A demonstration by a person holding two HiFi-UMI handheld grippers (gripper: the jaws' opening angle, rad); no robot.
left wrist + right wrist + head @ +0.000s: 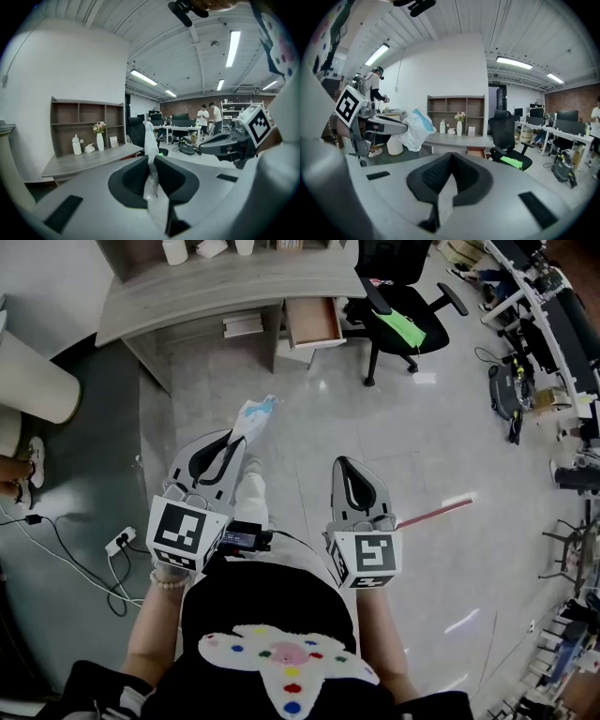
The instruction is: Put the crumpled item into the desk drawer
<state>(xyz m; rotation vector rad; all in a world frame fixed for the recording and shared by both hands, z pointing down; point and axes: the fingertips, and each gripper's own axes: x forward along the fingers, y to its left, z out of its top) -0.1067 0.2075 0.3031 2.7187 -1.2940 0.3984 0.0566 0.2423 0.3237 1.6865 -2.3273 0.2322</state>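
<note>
Crumpled item [253, 416], a white and blue wad of thin wrapper or bag, stuck up out of the left gripper [228, 442], whose jaws were pinched narrow on its lower end and held it in the air above the floor, well apart from the desk [216, 287]. The right gripper [344, 467] hung beside it with its jaws together on nothing. The carry looked to be the step in hand: the drawer [314, 322] stood pulled out beside the office chair [403, 320], so the next move called for bringing the item forward over that opening before parting the jaws.
</note>
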